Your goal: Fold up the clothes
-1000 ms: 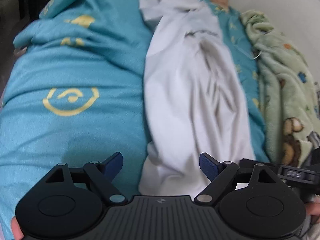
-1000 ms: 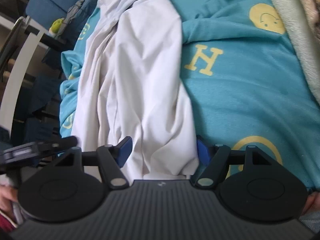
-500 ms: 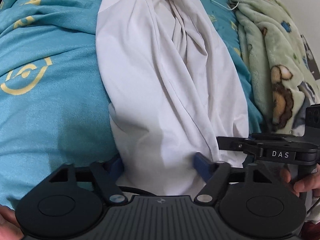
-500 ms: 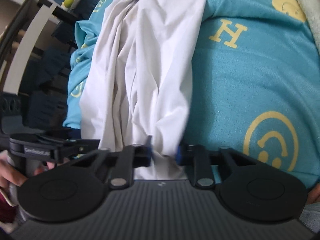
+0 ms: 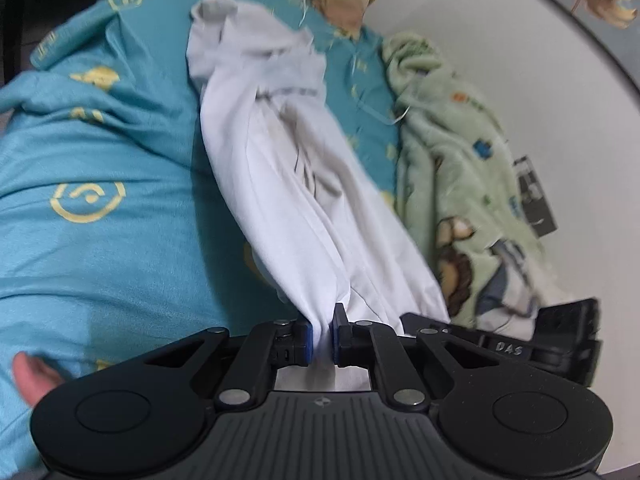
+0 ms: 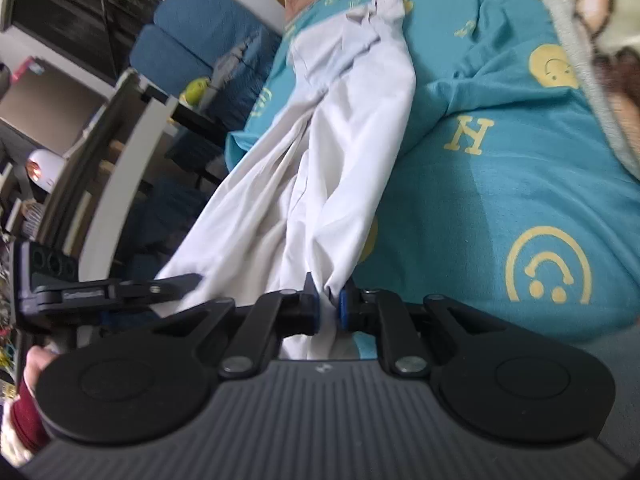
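Observation:
A long white garment (image 5: 288, 184) lies rumpled lengthwise on a teal bed cover (image 5: 100, 272). Its near end is lifted and stretched taut. My left gripper (image 5: 322, 336) has its jaws closing, and the blue pads pinch a bunched corner of that near edge. In the right wrist view the same white garment (image 6: 344, 152) runs away from my right gripper (image 6: 329, 308), whose jaws are also closing and clamp the other near corner. Each gripper shows at the side of the other's view: the right gripper (image 5: 500, 344) and the left gripper (image 6: 112, 292).
A green fleece blanket (image 5: 452, 168) with bear prints lies along the wall side of the bed. The teal cover (image 6: 500, 184) carries yellow smiley faces and letters. Off the other side stand a blue padded chair (image 6: 200, 32) and a white frame (image 6: 132, 168).
Both grippers went from wide open around the garment's near edge to clamped on it. Both have then risen and pulled back, lifting the near end off the bed.

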`<control>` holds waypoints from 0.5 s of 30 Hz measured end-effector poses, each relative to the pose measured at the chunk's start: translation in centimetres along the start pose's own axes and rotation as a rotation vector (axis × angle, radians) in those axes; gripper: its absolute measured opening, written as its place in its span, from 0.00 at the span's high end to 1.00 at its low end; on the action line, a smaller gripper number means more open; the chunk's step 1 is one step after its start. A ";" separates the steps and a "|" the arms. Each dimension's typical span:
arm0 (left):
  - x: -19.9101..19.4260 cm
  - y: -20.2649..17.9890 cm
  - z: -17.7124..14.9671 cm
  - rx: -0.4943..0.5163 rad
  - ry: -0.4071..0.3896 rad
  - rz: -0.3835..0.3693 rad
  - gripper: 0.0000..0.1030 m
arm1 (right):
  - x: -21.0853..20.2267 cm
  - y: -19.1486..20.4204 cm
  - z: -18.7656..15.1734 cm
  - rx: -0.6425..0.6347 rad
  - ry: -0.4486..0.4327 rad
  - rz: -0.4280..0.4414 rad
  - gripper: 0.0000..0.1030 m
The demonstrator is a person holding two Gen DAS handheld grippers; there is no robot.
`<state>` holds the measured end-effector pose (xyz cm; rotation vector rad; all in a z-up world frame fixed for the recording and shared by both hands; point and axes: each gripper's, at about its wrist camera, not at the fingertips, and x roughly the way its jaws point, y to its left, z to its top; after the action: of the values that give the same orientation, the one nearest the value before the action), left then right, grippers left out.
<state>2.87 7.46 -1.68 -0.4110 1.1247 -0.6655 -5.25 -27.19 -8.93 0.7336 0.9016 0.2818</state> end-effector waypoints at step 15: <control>-6.7 -7.0 -10.9 0.023 -0.107 -0.075 0.92 | -10.3 2.2 -7.2 -0.045 -0.096 0.022 0.88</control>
<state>-10.93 7.02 2.97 -0.4655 1.0027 -0.7136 -16.99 -27.54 -4.04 0.7100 0.7945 0.2828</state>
